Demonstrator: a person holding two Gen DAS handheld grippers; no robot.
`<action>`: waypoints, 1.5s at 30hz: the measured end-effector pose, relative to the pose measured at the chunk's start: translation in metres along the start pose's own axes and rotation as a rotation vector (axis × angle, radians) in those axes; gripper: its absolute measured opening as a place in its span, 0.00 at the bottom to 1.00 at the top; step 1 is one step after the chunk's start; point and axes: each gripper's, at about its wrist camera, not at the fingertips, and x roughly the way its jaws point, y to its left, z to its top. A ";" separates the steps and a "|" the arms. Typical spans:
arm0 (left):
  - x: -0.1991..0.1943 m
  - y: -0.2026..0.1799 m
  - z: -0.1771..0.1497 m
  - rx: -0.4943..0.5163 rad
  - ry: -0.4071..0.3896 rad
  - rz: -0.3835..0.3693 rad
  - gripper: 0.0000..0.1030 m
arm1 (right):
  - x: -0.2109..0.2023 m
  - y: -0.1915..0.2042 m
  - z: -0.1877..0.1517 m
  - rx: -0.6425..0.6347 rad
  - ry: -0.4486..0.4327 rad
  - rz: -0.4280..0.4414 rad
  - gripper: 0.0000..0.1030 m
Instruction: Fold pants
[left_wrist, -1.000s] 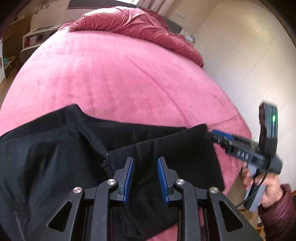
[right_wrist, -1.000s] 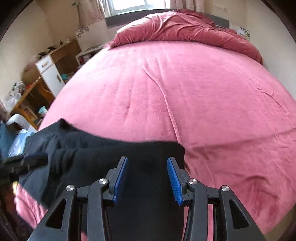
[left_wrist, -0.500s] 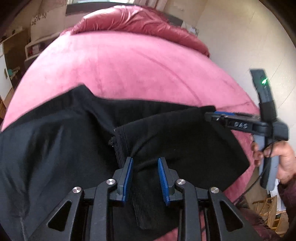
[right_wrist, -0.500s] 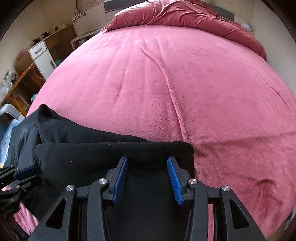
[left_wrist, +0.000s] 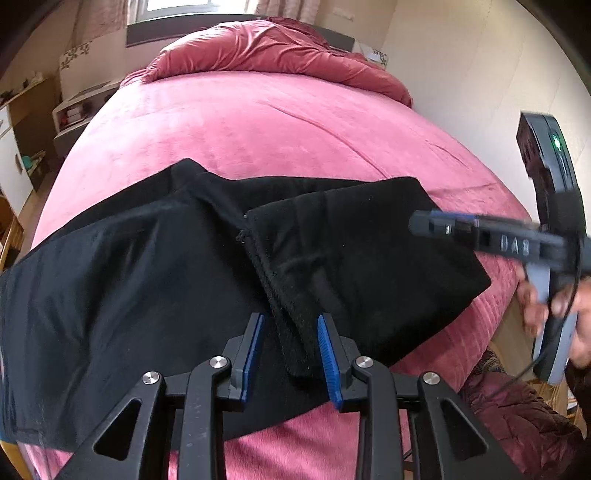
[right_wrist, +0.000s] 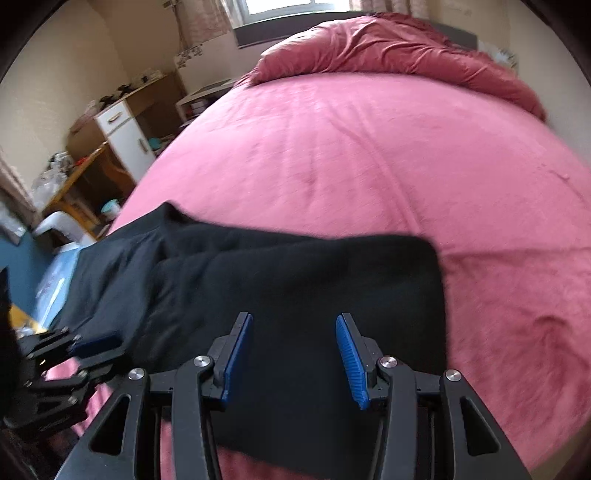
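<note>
Black soft-cloth pants (left_wrist: 207, 280) lie part-folded across the near edge of the pink plush bed (left_wrist: 266, 147). The left gripper (left_wrist: 290, 350) hovers parted, nothing pinched, astride a raw seam edge; the right gripper (right_wrist: 293, 354) gapes empty over the folded end. Likely between folds: next, pinch an edge. The cloth's left end runs out of view.

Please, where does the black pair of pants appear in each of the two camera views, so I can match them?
Left wrist view: the black fabric pants lie across the lower half, from the left edge to right of centre, with a folded flap just ahead of the tongs.
Right wrist view: the pants fill the lower left and centre.
Shared landmark: the crumpled dark pink duvet at the far end of the bed.
</note>
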 end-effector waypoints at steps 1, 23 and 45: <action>-0.002 0.002 0.000 -0.003 -0.004 0.004 0.30 | -0.001 0.006 -0.003 -0.013 0.002 0.009 0.46; -0.060 0.125 -0.037 -0.516 0.027 -0.017 0.36 | 0.058 0.098 -0.028 -0.238 0.142 0.087 0.31; -0.102 0.288 -0.157 -1.328 -0.068 -0.001 0.40 | 0.053 0.088 -0.032 -0.178 0.100 0.102 0.37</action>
